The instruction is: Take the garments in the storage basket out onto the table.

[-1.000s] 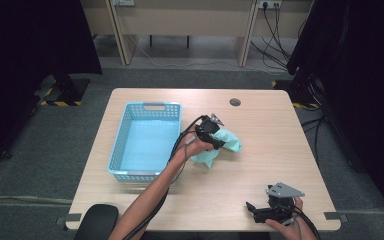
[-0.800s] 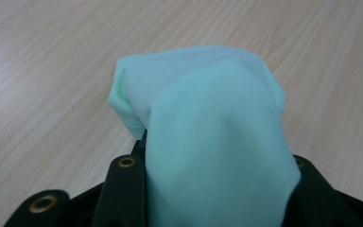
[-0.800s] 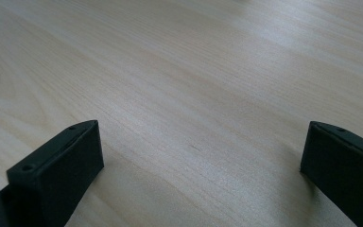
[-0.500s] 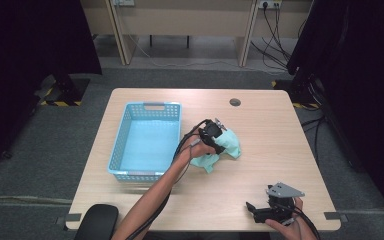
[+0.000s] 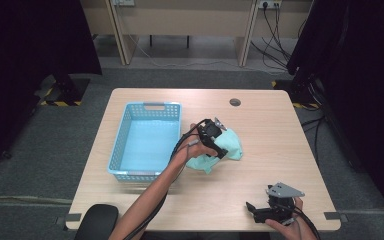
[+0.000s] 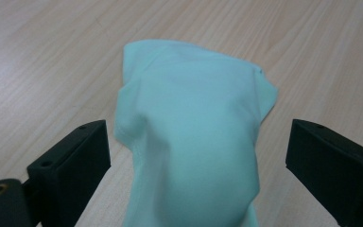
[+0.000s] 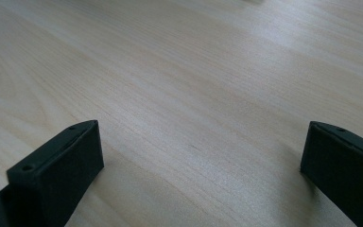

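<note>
L gripper (image 6: 196, 156) jaws just spread, straddling mint cloth (image 6: 189, 142) beside basket (image 5: 130, 145); R gripper (image 7: 201, 156) jaws spread.

Even overhead light, dark surrounds.

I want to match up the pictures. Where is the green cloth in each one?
High view: the green cloth lies mid-table, right of the blue basket, under the left gripper.
Left gripper view: the cloth sits centred between the open jaws.
Right gripper view: not in it.
Shared landmark: the wooden table.
</note>
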### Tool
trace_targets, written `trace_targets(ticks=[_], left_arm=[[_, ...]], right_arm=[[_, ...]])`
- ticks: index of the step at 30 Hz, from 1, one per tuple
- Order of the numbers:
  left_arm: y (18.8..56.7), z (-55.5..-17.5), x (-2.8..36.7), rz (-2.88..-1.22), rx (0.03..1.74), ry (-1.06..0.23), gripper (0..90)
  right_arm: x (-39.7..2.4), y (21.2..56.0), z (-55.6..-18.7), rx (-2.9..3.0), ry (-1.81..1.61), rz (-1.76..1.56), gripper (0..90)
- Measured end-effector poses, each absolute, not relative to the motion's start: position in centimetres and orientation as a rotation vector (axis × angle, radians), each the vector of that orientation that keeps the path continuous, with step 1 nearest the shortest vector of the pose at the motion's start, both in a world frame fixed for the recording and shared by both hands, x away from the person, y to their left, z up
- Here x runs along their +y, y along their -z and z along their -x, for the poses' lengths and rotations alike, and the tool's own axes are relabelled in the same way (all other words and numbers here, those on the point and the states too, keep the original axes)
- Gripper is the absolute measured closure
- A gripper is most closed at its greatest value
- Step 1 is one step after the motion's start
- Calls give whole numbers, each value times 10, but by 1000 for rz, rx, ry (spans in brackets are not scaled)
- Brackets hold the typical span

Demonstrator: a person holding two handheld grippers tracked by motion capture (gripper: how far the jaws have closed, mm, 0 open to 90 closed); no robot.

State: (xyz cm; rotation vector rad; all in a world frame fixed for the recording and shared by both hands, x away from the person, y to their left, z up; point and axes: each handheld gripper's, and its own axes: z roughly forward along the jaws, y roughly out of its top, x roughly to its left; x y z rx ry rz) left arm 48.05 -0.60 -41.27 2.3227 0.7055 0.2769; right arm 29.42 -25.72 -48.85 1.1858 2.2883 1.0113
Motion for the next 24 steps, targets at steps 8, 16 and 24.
trace_targets(ticks=[8,16,24], left_arm=[[404,-477,0,-2275,714,-264,76],[398,-475,5,-2237,719,-263,68],[394,-472,10,-2203,715,-262,67]], right_arm=[[-257,489,-294,2289,-1011,-1185,2],[-257,489,-294,2289,-1011,-1185,2],[-257,489,-294,2289,-1011,-1185,2]])
